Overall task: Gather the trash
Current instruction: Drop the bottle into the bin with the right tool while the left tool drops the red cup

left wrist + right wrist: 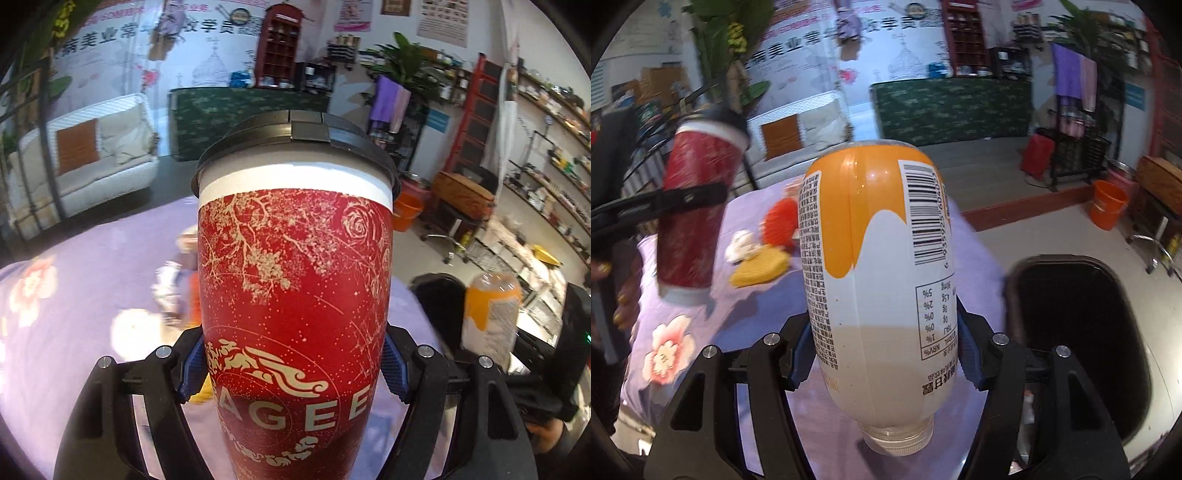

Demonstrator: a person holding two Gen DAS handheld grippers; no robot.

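My left gripper (293, 363) is shut on a tall red paper cup (295, 280) with a black lid, held upright above the lilac flowered tablecloth (74, 295). The same red cup (698, 210) shows at the left of the right wrist view, clamped in that gripper. My right gripper (882, 356) is shut on a plastic bottle (879, 266) with an orange-and-white label, held neck towards the camera. That bottle (489, 310) appears blurred at the right of the left wrist view. A black trash bin (1082, 328) stands open just right of the bottle.
On the cloth lie a crumpled white paper (740, 245), a yellow wrapper (761, 271) and an orange-red item (781, 223). A hand (622, 295) grips the left tool's handle. Further off are an orange bucket (1108, 208), a white sofa (92, 155) and shelves (546, 192).
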